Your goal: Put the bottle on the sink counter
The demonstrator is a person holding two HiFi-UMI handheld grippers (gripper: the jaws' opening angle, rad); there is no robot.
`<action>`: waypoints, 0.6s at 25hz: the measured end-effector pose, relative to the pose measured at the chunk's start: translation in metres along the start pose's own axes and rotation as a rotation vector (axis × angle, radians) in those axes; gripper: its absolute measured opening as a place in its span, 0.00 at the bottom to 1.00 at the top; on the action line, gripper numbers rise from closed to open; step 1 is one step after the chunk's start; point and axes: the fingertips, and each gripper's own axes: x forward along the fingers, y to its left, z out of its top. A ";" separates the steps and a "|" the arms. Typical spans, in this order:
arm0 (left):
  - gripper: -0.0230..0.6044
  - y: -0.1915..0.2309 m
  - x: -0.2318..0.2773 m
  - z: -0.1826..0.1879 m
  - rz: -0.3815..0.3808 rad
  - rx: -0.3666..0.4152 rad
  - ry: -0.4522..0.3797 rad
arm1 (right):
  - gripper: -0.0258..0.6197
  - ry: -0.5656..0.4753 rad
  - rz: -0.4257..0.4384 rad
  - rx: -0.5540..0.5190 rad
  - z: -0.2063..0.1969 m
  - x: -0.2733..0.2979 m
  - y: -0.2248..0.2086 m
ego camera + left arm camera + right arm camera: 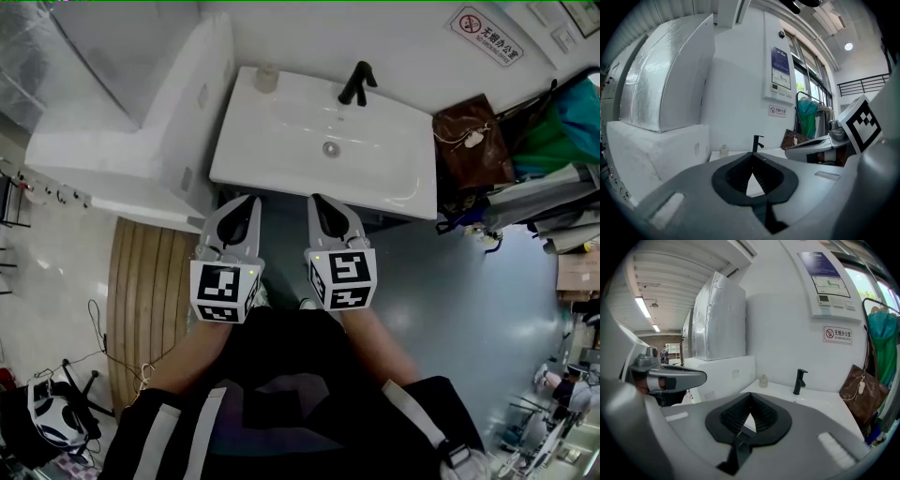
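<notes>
White porcelain makes up the sink counter [281, 164], which is seen from above with a black tap [356, 82] at its back edge. The bottle [266, 78], small and pale, is found upright on the back left corner of that counter, close to the wall and to the left of the tap. It is touched by nothing.

The left gripper [246, 211] and the right gripper [325, 208] are held side by side just in front of the counter's near edge, well apart from the bottle. In the left gripper view the two jaws are seen brought together at their tips, with nothing caught between them; only the white counter shows through the small gap lower down. The same is seen in the right gripper view: the jaws are pressed together and nothing is held.

As far as can be judged, the goal is already met, since the bottle is set on the counter and is gripped by neither tool. No step appears to be left, though it cannot be told whether another spot on the counter is meant. A brown bag [473, 141] is seen to the right of the sink and is not concerned.
</notes>
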 end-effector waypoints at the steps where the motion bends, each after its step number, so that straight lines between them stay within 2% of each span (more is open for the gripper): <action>1: 0.03 -0.005 -0.002 -0.002 0.003 0.000 0.003 | 0.04 0.000 0.004 0.002 -0.002 -0.004 -0.002; 15: 0.03 -0.096 -0.028 -0.018 0.107 0.016 0.013 | 0.04 -0.007 0.124 -0.005 -0.034 -0.085 -0.034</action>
